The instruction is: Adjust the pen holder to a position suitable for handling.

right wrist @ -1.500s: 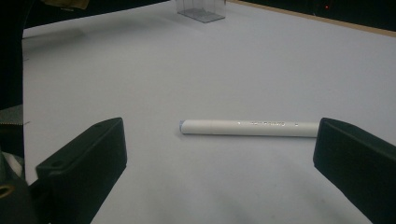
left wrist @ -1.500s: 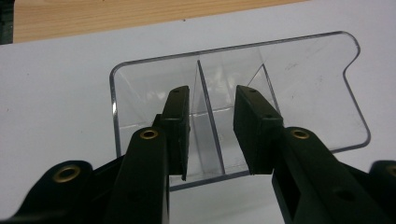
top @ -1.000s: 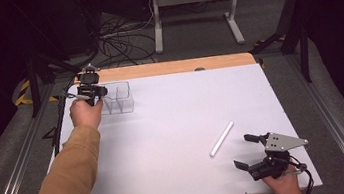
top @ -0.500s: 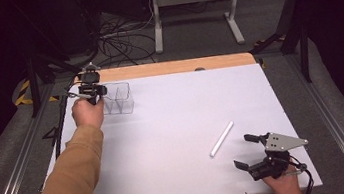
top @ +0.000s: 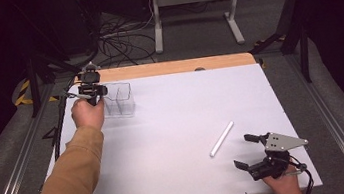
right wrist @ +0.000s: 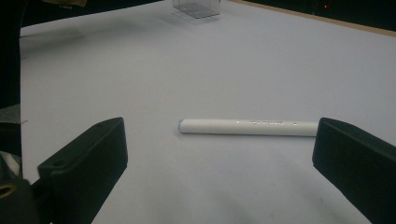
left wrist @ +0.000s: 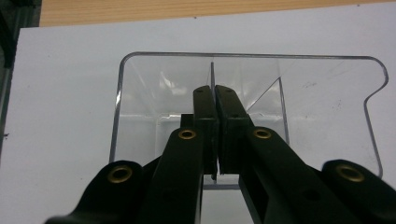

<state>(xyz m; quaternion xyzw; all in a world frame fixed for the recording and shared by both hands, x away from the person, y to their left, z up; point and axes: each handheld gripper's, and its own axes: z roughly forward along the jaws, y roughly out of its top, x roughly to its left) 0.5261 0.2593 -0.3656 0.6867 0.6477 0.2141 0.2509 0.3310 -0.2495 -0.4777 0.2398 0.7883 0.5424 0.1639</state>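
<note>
Clear box (top: 118, 100): desk far-left corner. Left gripper (left wrist: 215, 100) jaws clenched on its inner divider wall, prob. to steady or shift it. White pen (right wrist: 247, 126): near-right, lying flat. Right gripper (top: 250, 150) jaws released, pen just ahead, ready for pickup.

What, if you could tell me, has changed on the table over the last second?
The left gripper has just been closing and now pinches a wall of the clear box; its hand hardly moved. The box itself, the white pen and the open right gripper behind it stayed where they were.
</note>
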